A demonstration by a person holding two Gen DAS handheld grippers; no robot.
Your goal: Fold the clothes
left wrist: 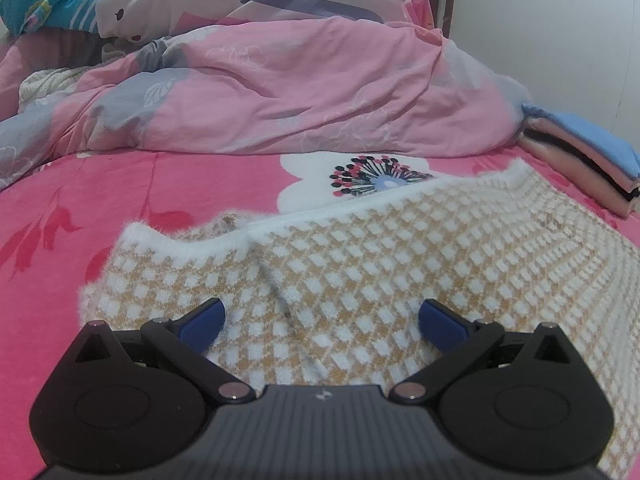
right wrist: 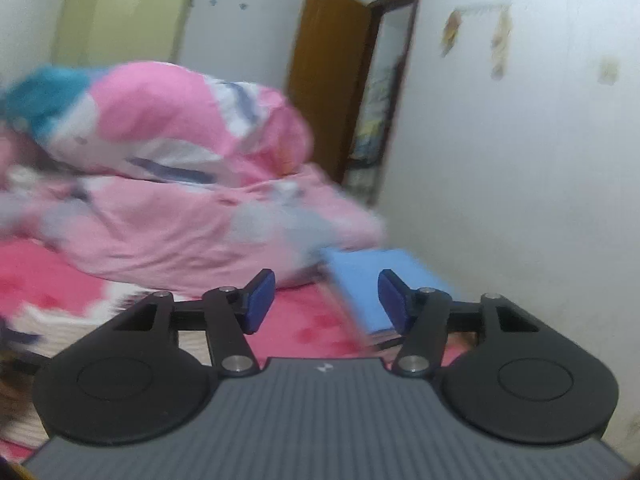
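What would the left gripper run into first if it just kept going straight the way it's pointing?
Most likely the checked knit garment. The left gripper has its fingers open right over it, with nothing between them. Beyond that lie the pink bedsheet and the heaped quilt, though how low the gripper sits is unclear.

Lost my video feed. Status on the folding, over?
Left hand-held gripper open over checked sweater, gripping nothing. Right hand-held gripper open, empty, raised toward folded stack. Sweater flat on bed. Nothing in the way.
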